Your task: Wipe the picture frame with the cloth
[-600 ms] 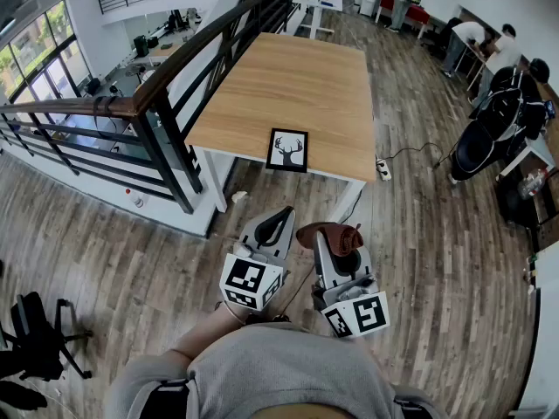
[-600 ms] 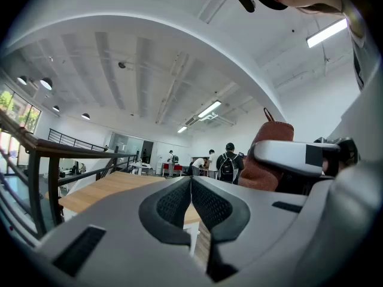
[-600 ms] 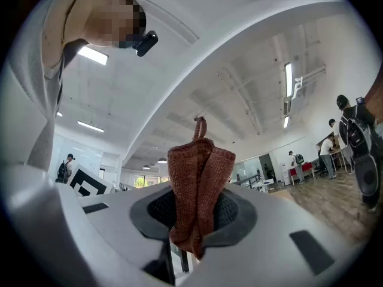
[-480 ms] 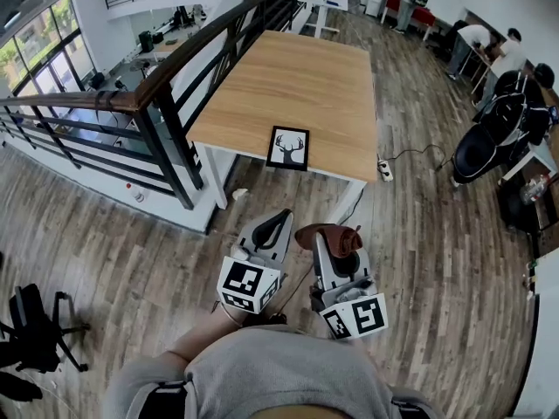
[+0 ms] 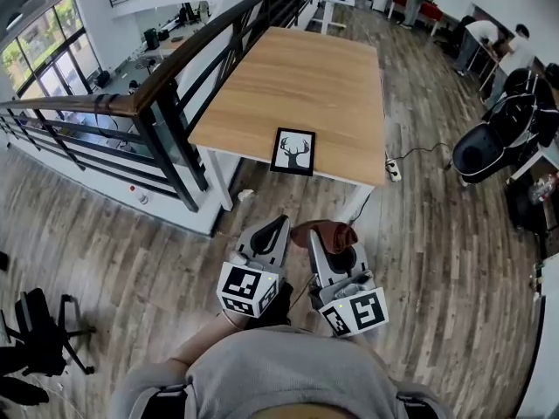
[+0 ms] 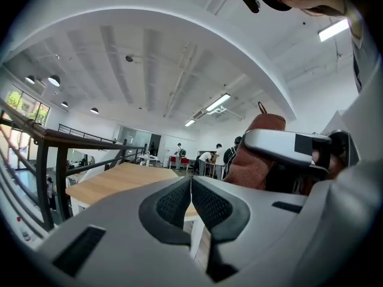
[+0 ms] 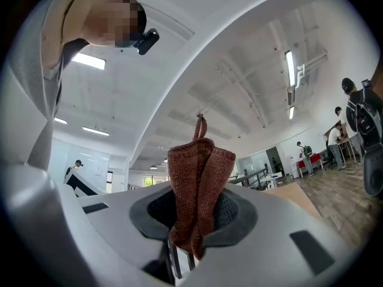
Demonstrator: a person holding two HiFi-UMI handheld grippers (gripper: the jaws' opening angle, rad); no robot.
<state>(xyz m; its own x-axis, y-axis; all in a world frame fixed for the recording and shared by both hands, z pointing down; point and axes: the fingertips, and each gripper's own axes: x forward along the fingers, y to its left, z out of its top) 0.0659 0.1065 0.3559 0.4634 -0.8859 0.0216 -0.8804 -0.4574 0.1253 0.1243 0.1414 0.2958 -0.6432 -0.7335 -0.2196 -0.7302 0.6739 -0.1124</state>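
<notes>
Cloth [image 7: 200,184] bunched, pinched between right gripper [image 7: 190,217] fingers | left gripper [image 6: 191,190] fingers pressed together, nothing between

wood table [image 5: 306,77] ctr | blk railing [image 5: 87,105] L | office chair [image 5: 39,330] btm-L | ppl [image 5: 480,33] top-R

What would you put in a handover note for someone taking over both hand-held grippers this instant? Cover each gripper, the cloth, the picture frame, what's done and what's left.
Left hand-held gripper: shut, empty.
Right hand-held gripper: shut on the reddish-brown cloth, which sticks up from the jaws.
Picture frame: flat at the near edge of the wooden table, untouched. Both grippers are short of the table, over the floor.
Done: cloth in grip.
Left: step up to the frame and wipe it.
</notes>
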